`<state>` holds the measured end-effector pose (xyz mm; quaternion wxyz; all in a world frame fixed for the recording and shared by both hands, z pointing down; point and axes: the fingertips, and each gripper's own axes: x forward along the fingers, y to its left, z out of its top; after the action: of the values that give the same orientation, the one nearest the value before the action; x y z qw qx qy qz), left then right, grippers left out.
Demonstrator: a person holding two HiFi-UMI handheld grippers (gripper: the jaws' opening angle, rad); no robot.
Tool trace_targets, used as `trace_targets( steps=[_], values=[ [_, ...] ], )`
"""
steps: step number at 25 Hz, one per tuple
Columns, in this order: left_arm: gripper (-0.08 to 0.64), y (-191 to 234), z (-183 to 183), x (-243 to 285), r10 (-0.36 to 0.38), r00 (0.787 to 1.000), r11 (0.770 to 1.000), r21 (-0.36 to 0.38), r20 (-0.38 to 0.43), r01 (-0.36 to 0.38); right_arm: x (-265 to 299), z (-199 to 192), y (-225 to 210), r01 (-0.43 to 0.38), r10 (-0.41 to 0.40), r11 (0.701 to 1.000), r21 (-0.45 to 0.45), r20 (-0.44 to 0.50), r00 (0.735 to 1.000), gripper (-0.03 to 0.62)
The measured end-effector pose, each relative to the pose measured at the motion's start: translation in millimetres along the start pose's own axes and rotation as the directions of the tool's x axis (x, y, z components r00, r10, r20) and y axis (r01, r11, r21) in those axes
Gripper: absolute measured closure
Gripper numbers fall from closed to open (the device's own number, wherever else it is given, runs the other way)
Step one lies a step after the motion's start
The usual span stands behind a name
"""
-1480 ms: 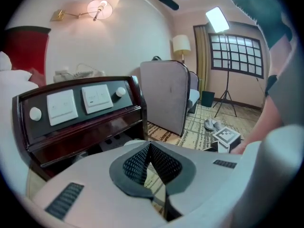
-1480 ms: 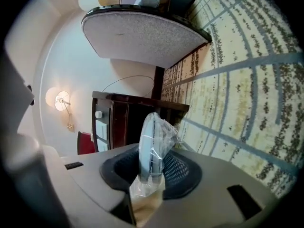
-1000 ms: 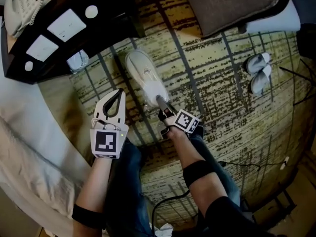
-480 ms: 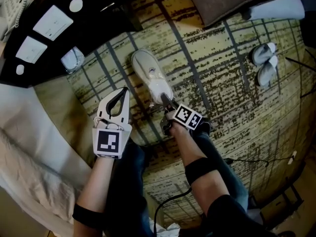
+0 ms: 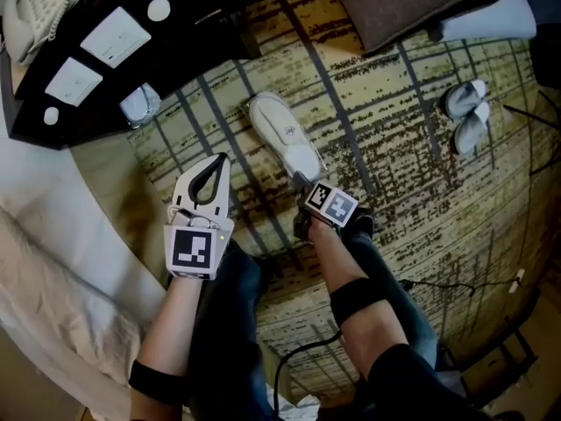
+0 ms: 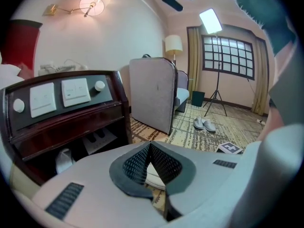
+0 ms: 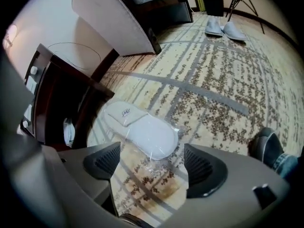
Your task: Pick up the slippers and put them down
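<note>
Reaching down on bare forearms, both hands show in the head view. The left gripper slopes gently downward over the patterned yellow-brown carpet. The right gripper tips steeply down at the near end of the white cloth slipper in clear plastic wrap. That slipper lies flat toward the carpet's edge by the dark wooden console, its long axis diagonal and its banded toe pointing at the console.

From the left gripper view, the left gripper has its pads pressed together on nothing; a pale shape behind them may be the slipper.

From the right gripper view, the right gripper has just been opening its jaws, which stand wide. The slipper has its rounded heel just beyond the gap, with only loose wrap between the pads, untouched.
</note>
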<state>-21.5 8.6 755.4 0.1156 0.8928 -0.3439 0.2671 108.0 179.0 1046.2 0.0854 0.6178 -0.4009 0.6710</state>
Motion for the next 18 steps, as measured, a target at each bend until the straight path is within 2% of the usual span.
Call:
trace_targets(
  steps=[3,7,9,12,15,18],
  values=[
    [0.558,3.6,24.6,-22.9,0.011,1.000,1.000,-0.004,0.005,-0.011,-35.9,8.9,17.3,-0.020,0.020,1.000,-0.022,0.011,1.000,0.141],
    [0.558,3.3,81.6,-69.7,0.046,0.999,0.999,-0.025,0.016,-0.045,-110.0,34.1,67.1,-0.100,0.104,0.991,-0.089,0.037,0.994,0.151],
    [0.558,5.9,116.3,-93.2,0.074,0.997,0.997,-0.032,0.028,-0.073,-149.7,54.9,101.8,-0.153,0.161,0.978,-0.143,0.046,0.986,0.202],
    [0.558,15.9,166.7,-131.7,0.123,0.992,0.991,-0.050,0.040,-0.121,-212.6,86.1,155.3,-0.215,0.232,0.952,-0.220,0.052,0.971,0.223],
    [0.558,19.3,208.6,-190.4,0.171,0.985,0.982,-0.085,0.023,-0.169,-289.8,91.6,194.6,-0.242,0.263,0.930,-0.276,0.040,0.964,0.314],
    [0.558,18.1,250.5,-241.3,0.216,0.976,0.972,-0.098,0.031,-0.212,-359.5,103.4,234.5,-0.279,0.311,0.883,-0.377,0.024,0.950,0.433]
  ],
)
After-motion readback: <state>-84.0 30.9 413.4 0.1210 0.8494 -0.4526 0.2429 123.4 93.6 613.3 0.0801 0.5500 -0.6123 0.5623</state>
